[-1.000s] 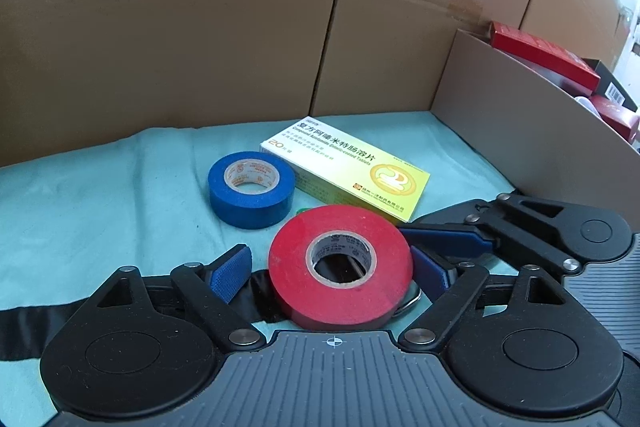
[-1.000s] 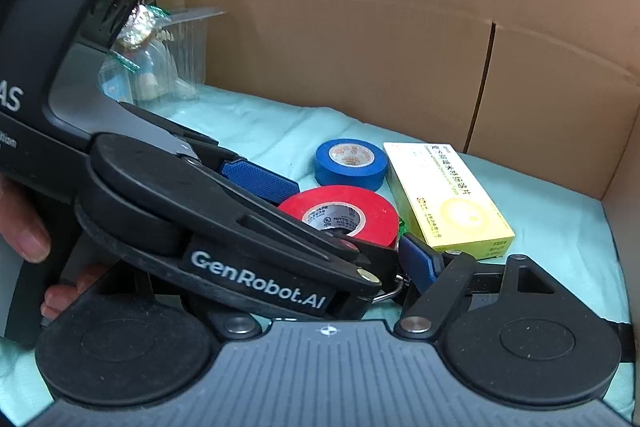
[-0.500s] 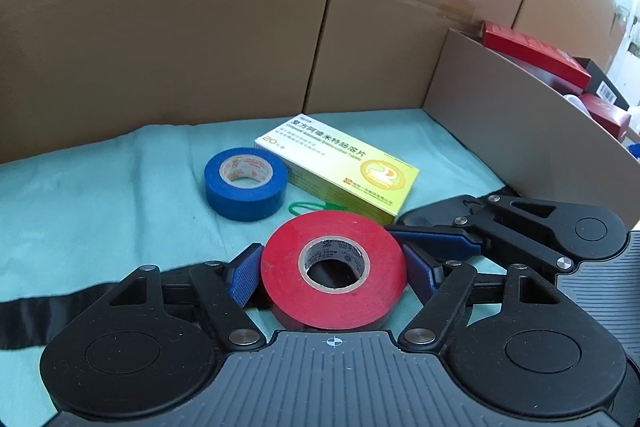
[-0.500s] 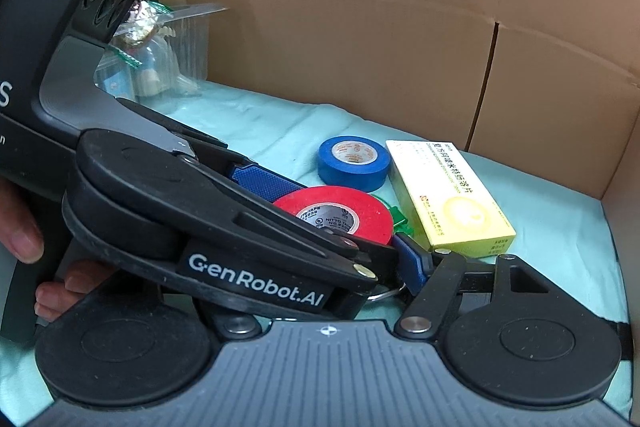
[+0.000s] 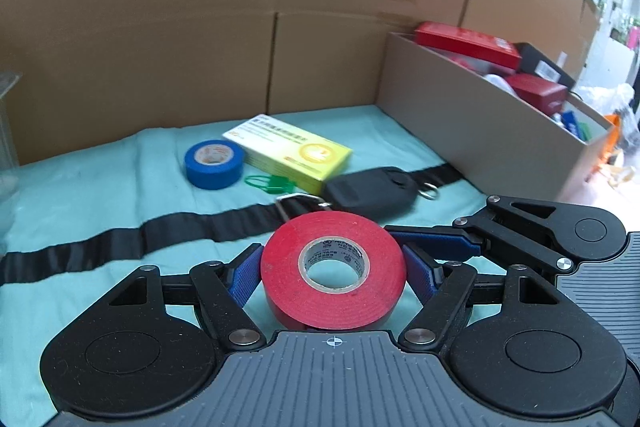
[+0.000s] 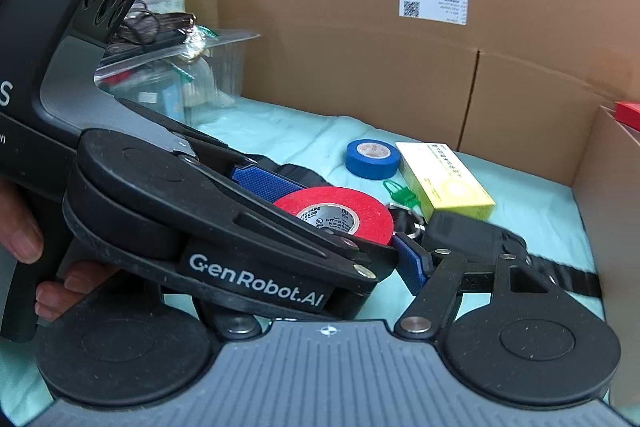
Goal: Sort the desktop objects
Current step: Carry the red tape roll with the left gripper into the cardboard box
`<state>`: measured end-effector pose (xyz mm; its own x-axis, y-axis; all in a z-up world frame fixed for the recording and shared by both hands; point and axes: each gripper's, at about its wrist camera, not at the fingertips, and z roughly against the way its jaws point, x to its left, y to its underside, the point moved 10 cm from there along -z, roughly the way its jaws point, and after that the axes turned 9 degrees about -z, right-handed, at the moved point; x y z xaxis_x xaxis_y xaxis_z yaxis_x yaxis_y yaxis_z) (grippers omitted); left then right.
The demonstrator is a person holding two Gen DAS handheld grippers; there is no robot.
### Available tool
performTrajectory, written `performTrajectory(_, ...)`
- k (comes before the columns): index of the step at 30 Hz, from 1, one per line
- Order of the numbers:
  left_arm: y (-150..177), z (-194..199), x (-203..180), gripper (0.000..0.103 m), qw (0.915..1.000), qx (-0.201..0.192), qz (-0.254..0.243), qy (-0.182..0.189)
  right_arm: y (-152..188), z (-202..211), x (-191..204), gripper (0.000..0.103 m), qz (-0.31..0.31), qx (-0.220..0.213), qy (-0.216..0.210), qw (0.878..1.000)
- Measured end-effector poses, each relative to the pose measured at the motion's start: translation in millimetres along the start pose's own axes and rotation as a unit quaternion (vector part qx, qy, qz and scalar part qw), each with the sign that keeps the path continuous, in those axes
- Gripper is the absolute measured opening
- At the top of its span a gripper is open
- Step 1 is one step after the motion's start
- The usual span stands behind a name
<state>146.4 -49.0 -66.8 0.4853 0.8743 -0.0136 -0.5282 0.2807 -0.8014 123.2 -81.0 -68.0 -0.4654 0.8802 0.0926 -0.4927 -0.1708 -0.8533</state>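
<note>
While clamped, apparently, fingers grip red tape

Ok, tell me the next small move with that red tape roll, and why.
Probably carry the red tape roll toward the open grey box beside it. The left gripper has its blue pads against both sides of the roll, and that box already holds sorted items. The right gripper's grip is unclear.

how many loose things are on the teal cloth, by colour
red: 1, tape roll
blue: 1, tape roll
yellow: 1, medicine box
green: 1, small clip
black: 1, strap with buckle
total: 5, leaving out what is in the side bins
</note>
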Motion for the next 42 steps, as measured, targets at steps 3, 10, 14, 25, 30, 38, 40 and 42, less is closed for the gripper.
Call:
performTrajectory(3,-6.3,10.2,-19.6,0.076,0.9998,-0.011,-0.016,0.007,1.2,20.8,-4.2,0.075,-0.005,-0.015,0.014,1.000)
performTrajectory(10,-36.6,24.0,-81.3,0.076,0.9960,-0.045,-0.068,0.035,-2.0,74.0,-32.2,0.075,-0.016,-0.058,0.064,0.996)
performTrajectory(14,-55.0,24.8,-123.0,0.076,0.9912,-0.061,-0.103,0.058,-2.7,104.8,-56.2,0.075,-0.029,-0.082,0.098,0.991)
performTrajectory(25,-115.6,8.9,-231.8,0.076,0.9686,-0.101,-0.190,0.124,-10.8,175.3,-141.0,0.075,-0.064,-0.140,0.194,0.969)
performTrajectory(30,-143.4,-7.7,-273.1,0.076,0.9562,-0.117,-0.223,0.150,-17.4,194.5,-180.4,0.075,-0.078,-0.162,0.230,0.956)
performTrajectory(38,-179.0,-50.0,-312.3,0.076,0.9444,-0.118,-0.255,0.171,-20.8,205.9,-246.2,0.075,-0.101,-0.178,0.258,0.944)
performTrajectory(40,-187.3,-62.0,-317.3,0.076,0.9432,-0.117,-0.260,0.171,-22.9,202.7,-261.0,0.076,-0.106,-0.182,0.259,0.943)
performTrajectory(42,-194.4,-73.5,-319.4,0.076,0.9422,-0.114,-0.265,0.170,-24.0,199.2,-273.9,0.075,-0.112,-0.186,0.259,0.941)
